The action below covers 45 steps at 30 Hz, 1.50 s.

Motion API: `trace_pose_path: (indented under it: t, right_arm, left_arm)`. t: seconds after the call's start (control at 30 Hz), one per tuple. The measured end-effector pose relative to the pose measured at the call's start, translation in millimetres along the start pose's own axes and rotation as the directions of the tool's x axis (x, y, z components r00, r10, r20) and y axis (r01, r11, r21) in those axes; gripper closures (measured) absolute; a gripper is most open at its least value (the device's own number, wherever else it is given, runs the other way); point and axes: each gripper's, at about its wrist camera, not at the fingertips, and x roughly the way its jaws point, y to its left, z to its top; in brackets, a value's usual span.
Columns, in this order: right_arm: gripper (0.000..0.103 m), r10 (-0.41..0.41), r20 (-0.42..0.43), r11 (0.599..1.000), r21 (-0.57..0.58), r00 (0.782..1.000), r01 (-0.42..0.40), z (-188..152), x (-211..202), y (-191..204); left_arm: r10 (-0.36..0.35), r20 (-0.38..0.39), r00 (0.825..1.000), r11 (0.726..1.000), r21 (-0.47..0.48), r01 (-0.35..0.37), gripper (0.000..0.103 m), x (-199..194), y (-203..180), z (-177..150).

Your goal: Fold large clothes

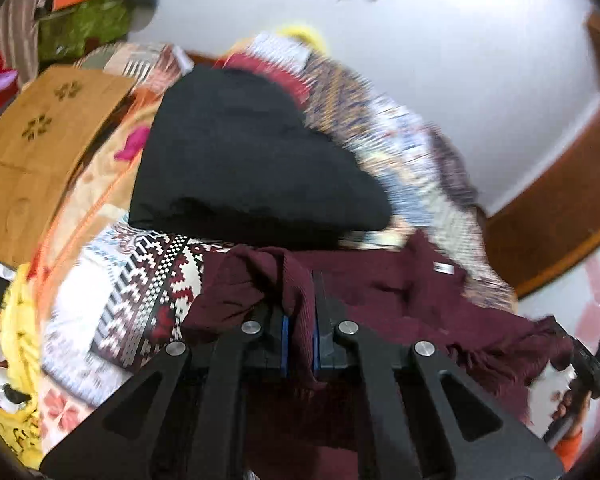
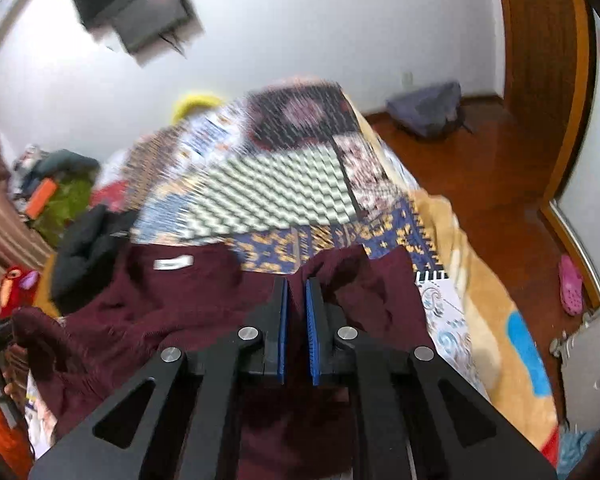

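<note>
Maroon garment lies spread across the near end of the bed, on top of the patchwork quilt; white neck label faces up, ribbed knit visible

Left gripper: jaws pinching a bunched fold of the maroon fabric between the blue pads, cloth draped over the left finger and running down through the gap

Right gripper: jaws close together with a narrow gap, maroon fabric sitting in the gap between the blue pads; looks like a pinch on the garment edge, though motion blur makes contact hard to confirm

Each gripper shows at the edge of the other's view, so they hold opposite sides of the garment

Black garment lies on the quilt just beyond the maroon one, toward the left side. Cardboard box sits left of it. Yellow cloth and red plush toy at the left edge of the bed. Pink clog on the wooden floor, well apart from the bed on the right. Both views blurred
</note>
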Motion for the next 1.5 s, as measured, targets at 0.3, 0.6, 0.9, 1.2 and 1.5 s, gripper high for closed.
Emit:
trace_pose_path:
  t: [0.3, 0.6, 0.9, 1.2, 1.5]
  right_arm:
    - [0.093, -0.020, 0.034, 1.000, -0.018, 0.999, 0.020, 9, -9, 2]
    - [0.061, 0.055, 0.156, 0.997, -0.057, 0.986, -0.046, 23, -67, 31]
    - [0.049, 0.112, 0.057, 0.973, -0.207, 0.992, -0.097, -8, -70, 78]
    - [0.041, 0.134, -0.124, 0.934, -0.314, 0.983, -0.167, -54, -32, 118]
    - [0.036, -0.024, -0.196, 0.884, -0.463, 0.980, -0.071, -109, 7, 124]
  left_arm:
    - [0.080, -0.128, 0.989, 0.996, 0.052, -0.073, 0.091, 49, 3, -4]
    - [-0.047, -0.090, 0.995, 0.995, 0.082, 0.054, 0.050, -19, -39, 9]
    - [-0.053, -0.011, 0.999, 0.987, 0.150, 0.054, 0.027, -61, -66, -1]
    - [0.001, -0.150, 0.989, 0.967, 0.252, 0.037, 0.021, -21, -76, -59]
    - [0.125, -0.181, 0.976, 0.911, 0.410, -0.040, 0.012, 26, -86, -127]
